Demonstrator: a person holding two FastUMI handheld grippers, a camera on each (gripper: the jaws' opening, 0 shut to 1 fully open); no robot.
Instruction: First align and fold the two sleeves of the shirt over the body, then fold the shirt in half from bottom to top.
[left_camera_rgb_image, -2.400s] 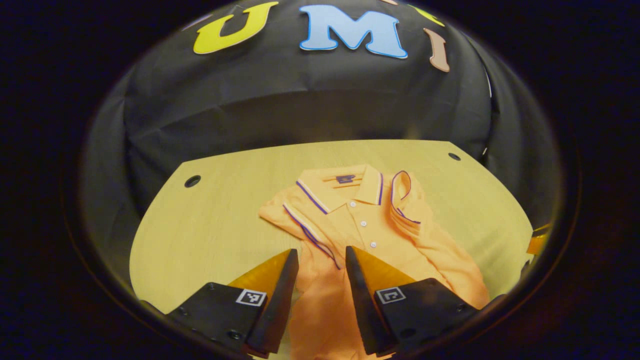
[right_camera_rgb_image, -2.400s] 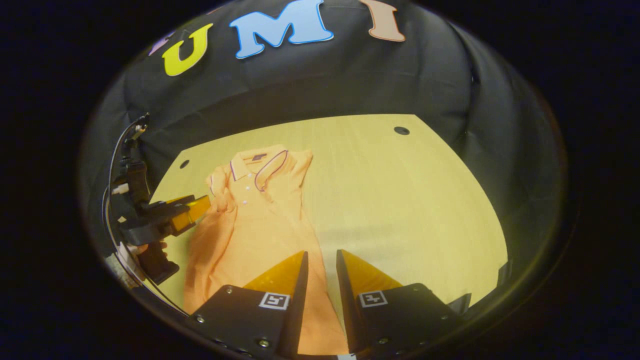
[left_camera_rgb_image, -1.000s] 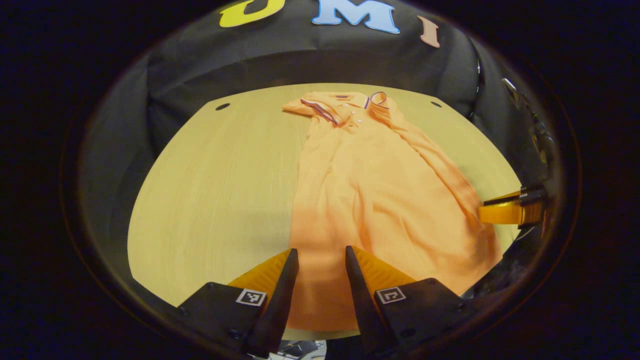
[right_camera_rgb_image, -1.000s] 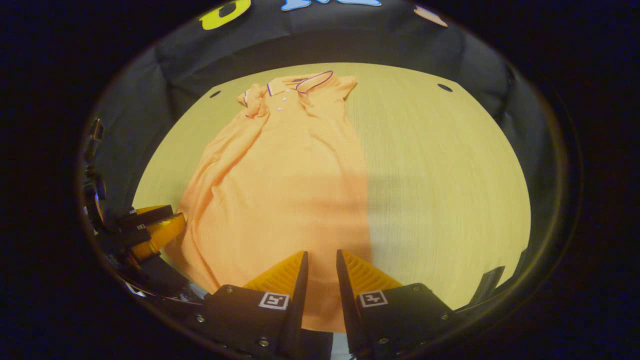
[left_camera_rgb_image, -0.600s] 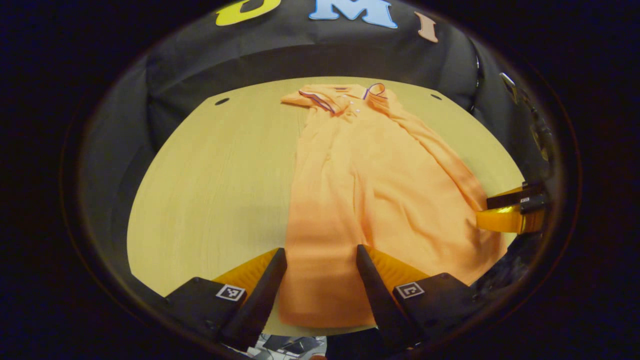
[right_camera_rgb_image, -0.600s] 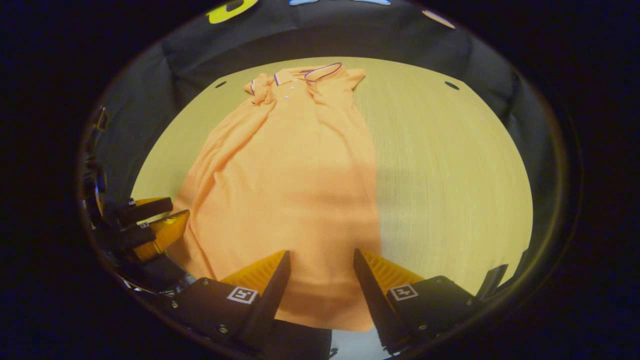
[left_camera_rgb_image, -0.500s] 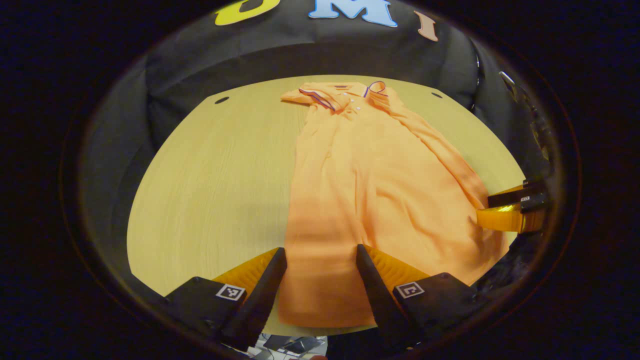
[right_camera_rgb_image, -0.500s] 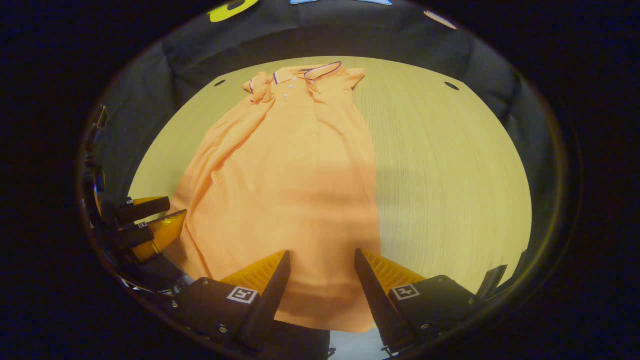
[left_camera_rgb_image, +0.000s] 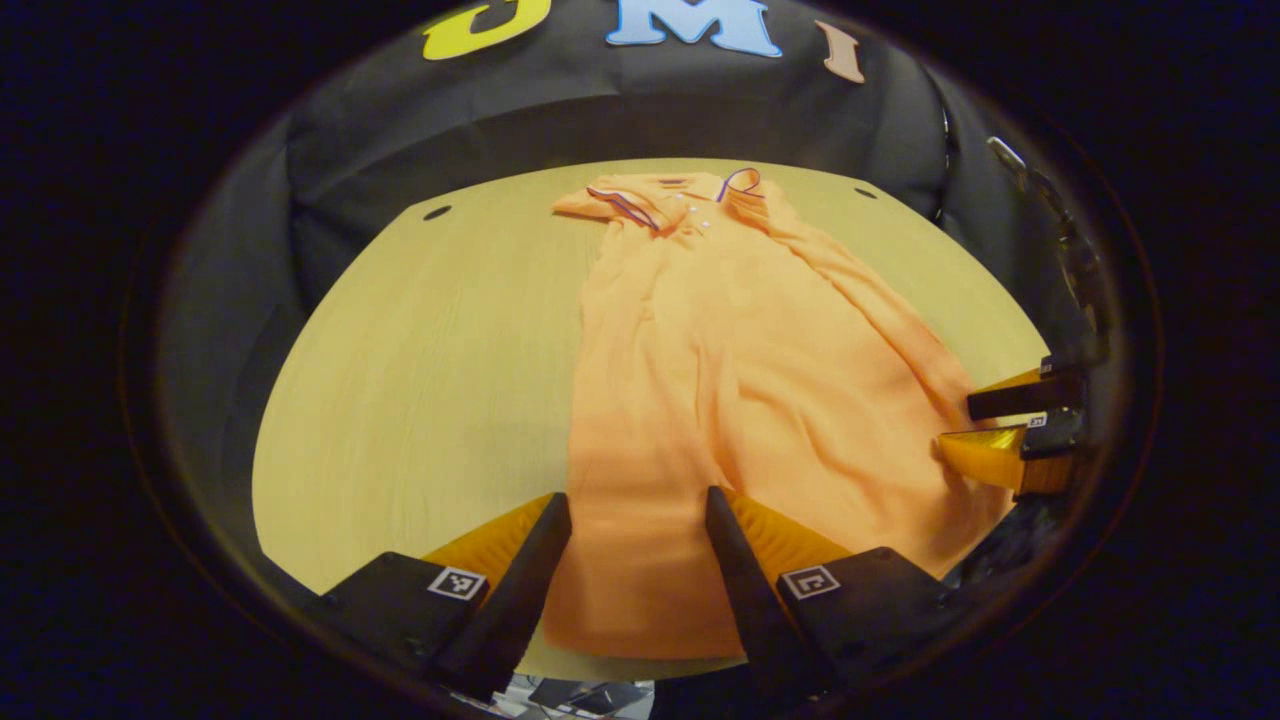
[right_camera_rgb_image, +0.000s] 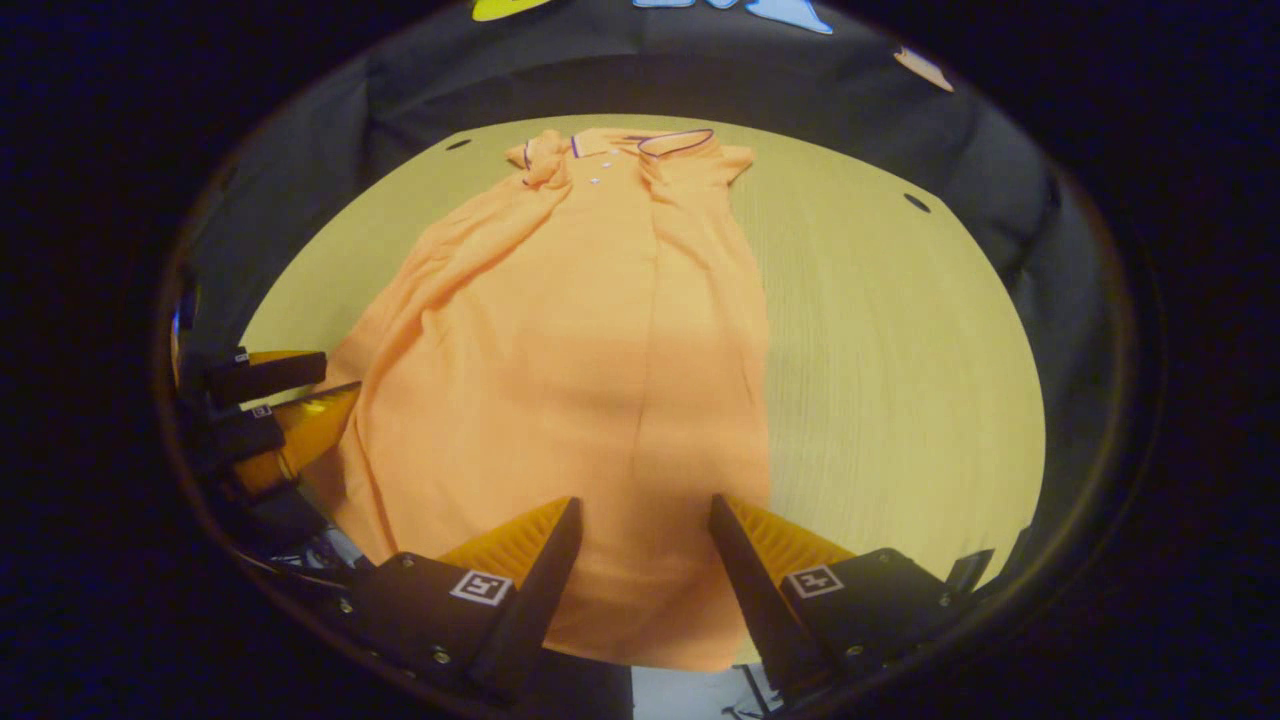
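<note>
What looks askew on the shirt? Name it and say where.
The shirt lies lengthwise on the table, collar far. One long side runs straight; the other is rumpled into diagonal ridges from the collar down, and the sleeve there is bunched. Both grippers, left and right, are open at the hem.

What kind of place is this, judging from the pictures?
Probably a recording booth, not a home: black cloth walls in a pale wooden table, where an orange polo shirt lies between two handheld grippers.
</note>
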